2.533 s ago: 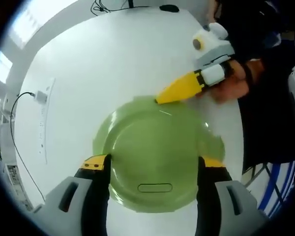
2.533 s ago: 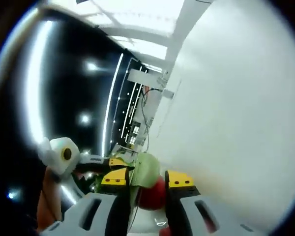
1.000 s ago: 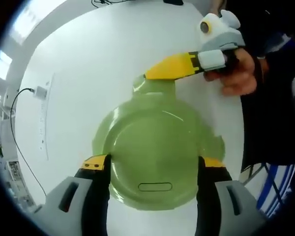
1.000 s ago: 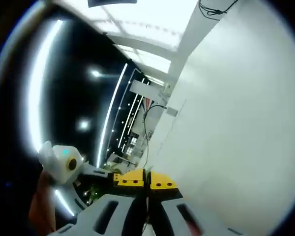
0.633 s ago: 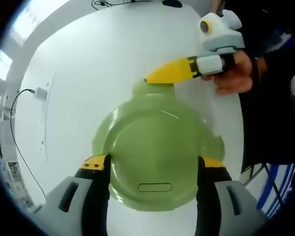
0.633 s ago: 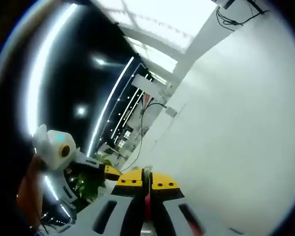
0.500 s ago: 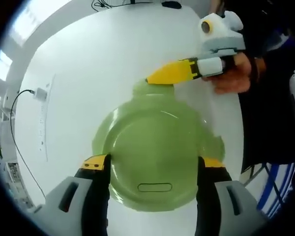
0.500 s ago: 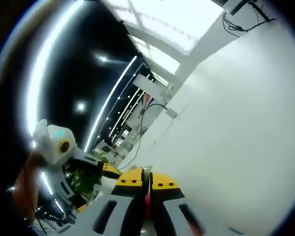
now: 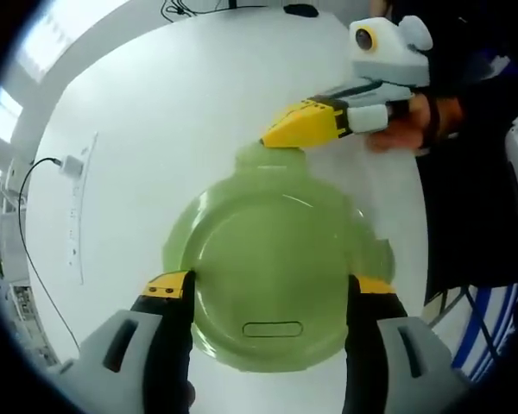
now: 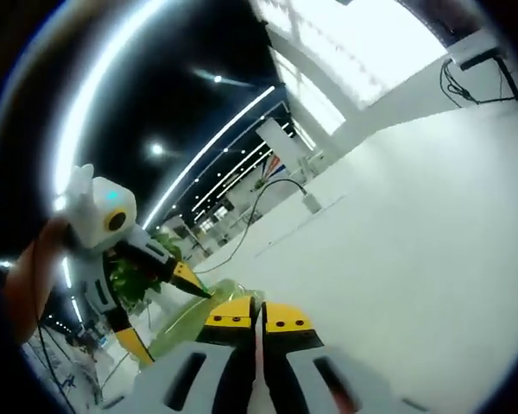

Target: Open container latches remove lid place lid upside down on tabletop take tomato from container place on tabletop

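- In my left gripper view the green container [image 9: 272, 289] sits on the white worktop [image 9: 173, 121], lid on; my left gripper [image 9: 268, 293] has its jaws wide, one to each side of the round lid [image 9: 272, 267], close against its rim; whether they press it I can't tell
- My right gripper [image 9: 281, 134] comes in from the right, a hand [image 9: 410, 121] behind it; its yellow jaws are pressed together to a point, the tip right at the latch tab [image 9: 272, 157] on the lid's far edge
- In my right gripper view those jaws stand closed with nothing visible between them; the green lid shows edge-on just left of them
- The tomato is out of sight under the lid
- A white power strip [image 9: 76, 207] with a black cable [image 9: 26, 233] lies near the worktop's left edge; more cables [image 9: 190, 10] at the far edge
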Demonstrator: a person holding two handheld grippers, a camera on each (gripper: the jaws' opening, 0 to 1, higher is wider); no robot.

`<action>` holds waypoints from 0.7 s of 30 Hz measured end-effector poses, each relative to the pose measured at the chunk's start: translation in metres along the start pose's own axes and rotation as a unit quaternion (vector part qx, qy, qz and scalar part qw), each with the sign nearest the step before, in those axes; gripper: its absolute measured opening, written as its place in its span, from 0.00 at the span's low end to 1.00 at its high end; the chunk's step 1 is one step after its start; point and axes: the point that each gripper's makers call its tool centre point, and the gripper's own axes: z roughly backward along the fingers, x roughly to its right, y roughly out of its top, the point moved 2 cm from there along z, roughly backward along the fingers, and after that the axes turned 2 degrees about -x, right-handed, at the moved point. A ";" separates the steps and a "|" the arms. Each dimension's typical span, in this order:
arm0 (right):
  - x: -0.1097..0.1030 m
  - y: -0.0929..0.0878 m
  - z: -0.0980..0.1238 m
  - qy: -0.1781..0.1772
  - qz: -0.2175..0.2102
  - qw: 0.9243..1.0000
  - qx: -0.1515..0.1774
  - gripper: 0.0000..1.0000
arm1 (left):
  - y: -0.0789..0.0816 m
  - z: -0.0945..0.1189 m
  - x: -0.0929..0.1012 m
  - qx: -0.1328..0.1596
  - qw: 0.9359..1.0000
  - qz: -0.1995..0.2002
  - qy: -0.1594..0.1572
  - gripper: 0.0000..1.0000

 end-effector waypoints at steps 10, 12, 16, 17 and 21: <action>-0.002 0.017 -0.001 0.005 0.096 0.995 0.000 0.04 | 0.000 0.001 0.000 0.020 1.000 0.000 0.000 0.63; -0.007 0.018 -0.003 0.026 0.118 0.992 -0.019 0.04 | 0.000 0.001 0.000 0.021 1.000 0.000 0.000 0.63; -0.013 0.032 -0.007 0.036 0.133 0.990 -0.024 0.03 | 0.001 0.001 0.001 0.021 1.000 0.001 0.001 0.63; -0.011 0.039 -0.008 0.028 0.163 0.986 -0.008 0.02 | 0.001 0.001 0.001 0.020 1.000 0.004 0.001 0.63; -0.017 0.046 -0.005 0.038 0.249 0.968 0.001 0.03 | 0.001 0.001 0.001 0.014 1.000 0.011 0.003 0.63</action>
